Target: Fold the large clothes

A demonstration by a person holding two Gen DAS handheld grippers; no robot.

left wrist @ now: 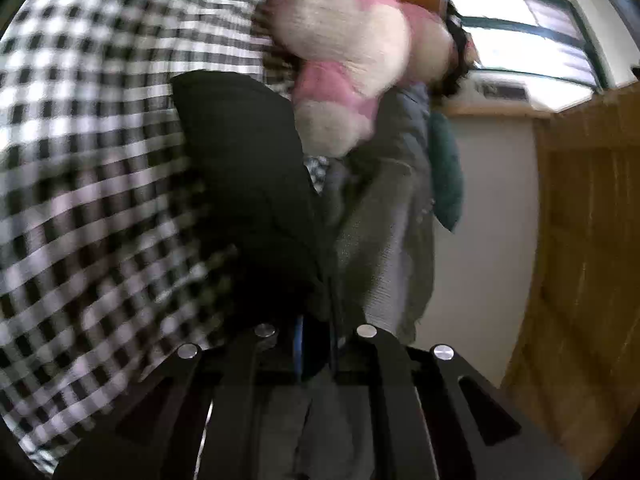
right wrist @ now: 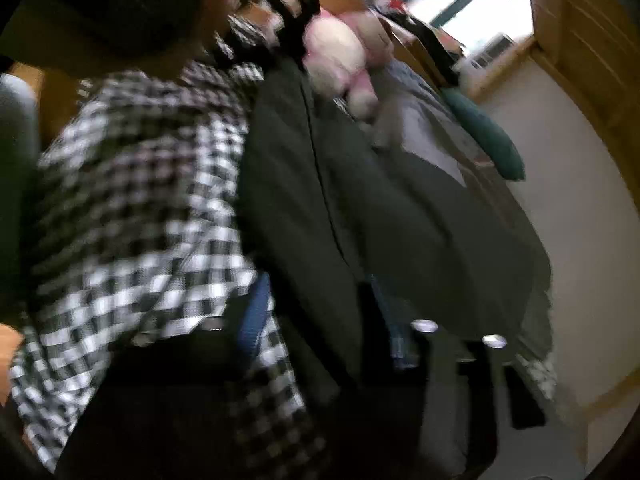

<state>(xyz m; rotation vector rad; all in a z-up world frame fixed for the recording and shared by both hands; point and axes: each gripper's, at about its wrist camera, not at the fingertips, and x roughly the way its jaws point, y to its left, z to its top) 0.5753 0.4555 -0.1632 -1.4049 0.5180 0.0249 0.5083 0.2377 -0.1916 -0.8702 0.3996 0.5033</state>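
A large dark garment [left wrist: 248,184] hangs from my left gripper [left wrist: 316,320], whose fingers are closed on its edge; a grey knit part [left wrist: 384,240] hangs beside it. In the right wrist view the same dark garment [right wrist: 380,208] stretches away from my right gripper [right wrist: 384,320], which pinches its near edge between blue-padded fingers [right wrist: 256,316]. The left gripper [right wrist: 292,4] shows at the top of that view, holding the garment's far end. Both views are blurred by motion.
A black-and-white checkered sheet [left wrist: 88,160] covers the surface on the left, also in the right wrist view [right wrist: 140,208]. A pink and white plush toy [left wrist: 352,64], a teal cushion [left wrist: 446,172], a white wall [left wrist: 488,220], wooden furniture [left wrist: 592,240] and a window [left wrist: 520,36] lie beyond.
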